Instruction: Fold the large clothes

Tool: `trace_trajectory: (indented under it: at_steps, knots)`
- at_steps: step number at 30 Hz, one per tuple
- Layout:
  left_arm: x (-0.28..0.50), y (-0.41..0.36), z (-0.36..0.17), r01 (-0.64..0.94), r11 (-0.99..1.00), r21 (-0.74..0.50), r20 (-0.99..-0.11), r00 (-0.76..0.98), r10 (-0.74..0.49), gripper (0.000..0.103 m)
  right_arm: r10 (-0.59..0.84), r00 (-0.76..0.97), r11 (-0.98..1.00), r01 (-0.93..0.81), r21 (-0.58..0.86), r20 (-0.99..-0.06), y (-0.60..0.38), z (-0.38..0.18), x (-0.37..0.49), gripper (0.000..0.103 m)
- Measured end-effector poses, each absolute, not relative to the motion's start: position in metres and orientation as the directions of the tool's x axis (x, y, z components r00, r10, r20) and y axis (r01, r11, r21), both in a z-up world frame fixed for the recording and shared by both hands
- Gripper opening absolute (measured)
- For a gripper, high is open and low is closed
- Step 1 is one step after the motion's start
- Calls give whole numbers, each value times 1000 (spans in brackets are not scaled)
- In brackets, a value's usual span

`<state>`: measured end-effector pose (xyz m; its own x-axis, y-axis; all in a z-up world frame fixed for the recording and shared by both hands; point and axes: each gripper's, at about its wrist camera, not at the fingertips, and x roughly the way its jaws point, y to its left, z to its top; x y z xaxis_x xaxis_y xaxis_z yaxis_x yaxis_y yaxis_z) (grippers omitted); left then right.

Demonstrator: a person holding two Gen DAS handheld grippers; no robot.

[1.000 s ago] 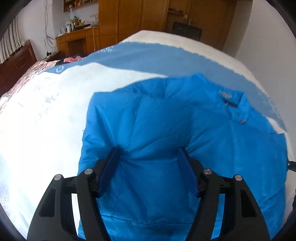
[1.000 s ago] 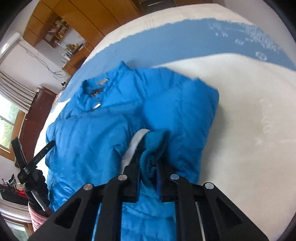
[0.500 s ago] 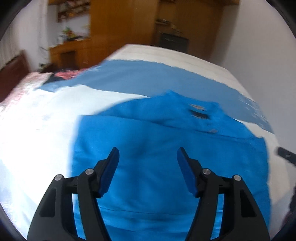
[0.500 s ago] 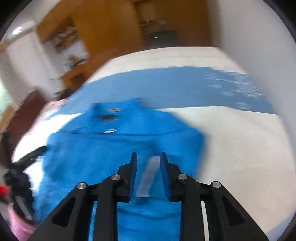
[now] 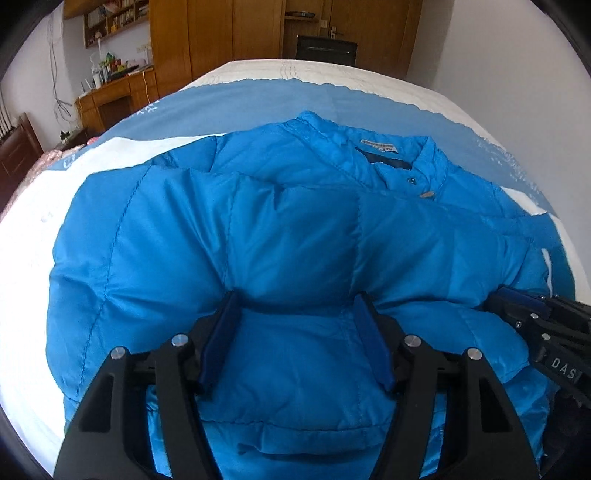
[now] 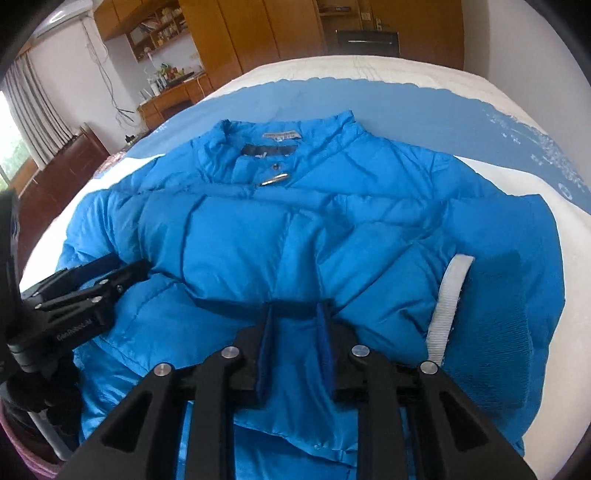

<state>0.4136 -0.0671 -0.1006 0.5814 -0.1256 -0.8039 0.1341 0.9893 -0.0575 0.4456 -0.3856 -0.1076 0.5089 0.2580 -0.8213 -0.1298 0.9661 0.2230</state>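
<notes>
The blue puffer jacket [image 5: 295,240] lies spread on the bed [image 5: 33,236], collar toward the far end, both sleeves folded across its front. Its lower hem is cut off by the frame edge and partly hidden behind the gripper bodies in both views. The left gripper [image 5: 295,334] has its jaws wide apart, tips pressing into the padded fabric with nothing pinched between them. The right gripper [image 6: 295,339] has a narrower gap, its jaws also resting on the fabric; whether it pinches any cloth is hard to tell. A knit cuff [image 6: 495,314] with a white strip [image 6: 448,291] lies just right of it. A wooden wardrobe [image 5: 236,33] and desk [image 5: 114,96] stand beyond the bed.
</notes>
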Motion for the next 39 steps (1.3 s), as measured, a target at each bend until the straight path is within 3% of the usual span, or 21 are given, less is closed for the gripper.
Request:
trace_trajectory:
  at_steps: [6,13,20,23,25,29,33,39]
  knots:
    - [401,-57,-77,119,984,-129,-780,601,-175,62,339,512,938,-122,324,-789,-399,-85,433,23]
    - [388,-69,-96,163,986,-36,-796,591,-127,64,347,466,937,-142,318,-814,-393,-101,419,21]
    - [391,-70,-105,159,987,-19,-796,595,-112,64,367,500,929,-161,332,-784,-394,-115,418,19]
    - [388,-68,-95,154,988,-26,-803,585,-112,62,427,485,902,-176,394,-763,-401,-103,413,23]
    - [373,-55,-73,151,984,-99,-793,585,-169,62,519,499,850,-212,482,-694,-418,-80,396,23]
    - [324,-14,-32,151,980,-131,-752,629,-198,71,509,538,860,-278,429,-672,-441,-38,339,32]
    - [267,31,-15,67,997,-44,-724,686,-77,79,437,551,899,-284,332,-711,-455,-35,284,42]
    - [195,72,-32,-38,999,12,-754,656,34,80,405,549,914,-232,332,-732,-480,-50,213,44]
